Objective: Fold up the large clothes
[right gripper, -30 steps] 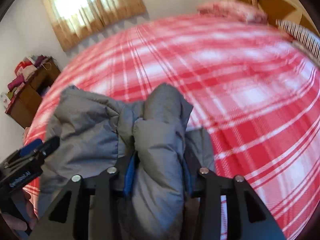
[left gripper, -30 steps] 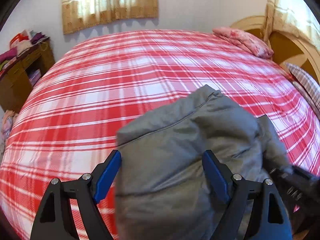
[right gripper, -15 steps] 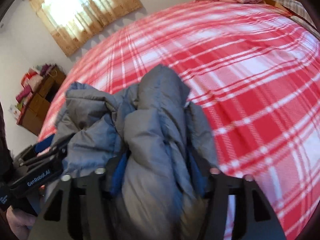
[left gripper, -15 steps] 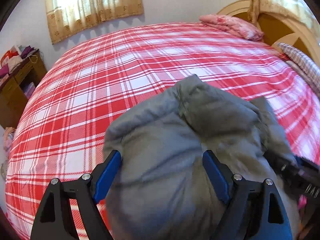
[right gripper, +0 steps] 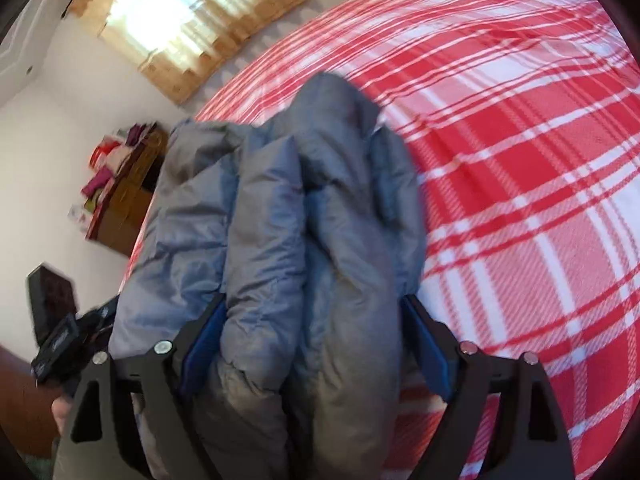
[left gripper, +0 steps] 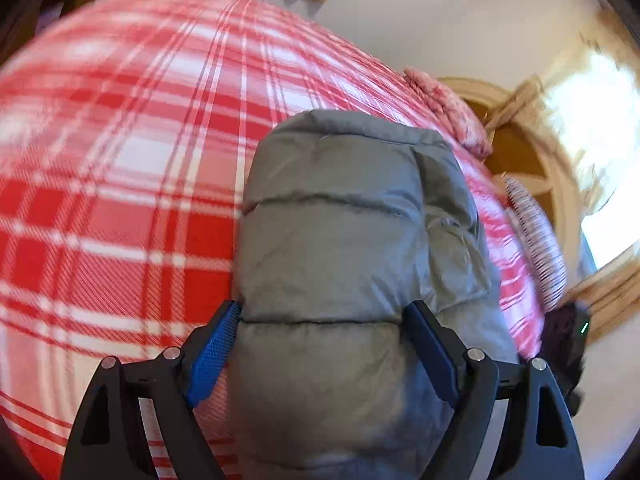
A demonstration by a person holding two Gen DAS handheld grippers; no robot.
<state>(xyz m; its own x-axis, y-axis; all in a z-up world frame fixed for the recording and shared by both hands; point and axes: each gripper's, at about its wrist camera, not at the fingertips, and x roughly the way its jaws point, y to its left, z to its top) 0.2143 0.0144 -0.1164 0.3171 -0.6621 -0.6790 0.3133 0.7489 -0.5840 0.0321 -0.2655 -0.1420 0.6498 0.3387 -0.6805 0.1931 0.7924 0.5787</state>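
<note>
A: Left wrist view first. Where's the jacket?

B: The grey puffer jacket (left gripper: 352, 248) lies bundled on the red plaid bed (left gripper: 120, 208), running up between the jaws of the left tool (left gripper: 324, 344). The jaws stand wide; the blue pads (left gripper: 214, 350) sit at the bundle's sides. Whether they press or merely flank it, I cannot tell. A second ago the view looked straight up the bed; now it has swung toward the headboard (left gripper: 516, 152), and the picture is smeared.

A: And the right wrist view?

B: There the change is plain. A second ago the right tool (right gripper: 316, 340) was clenched on a narrow fold of the jacket (right gripper: 280, 220). Its jaws have just been opening, with the padded folds between them, puffing out to fill the gap. It reads as released.

A: Meaning?

B: Probably the bundle is being set down on the bed (right gripper: 520, 160), one fold finished. It looks lumpy, so it may spring open.
</note>
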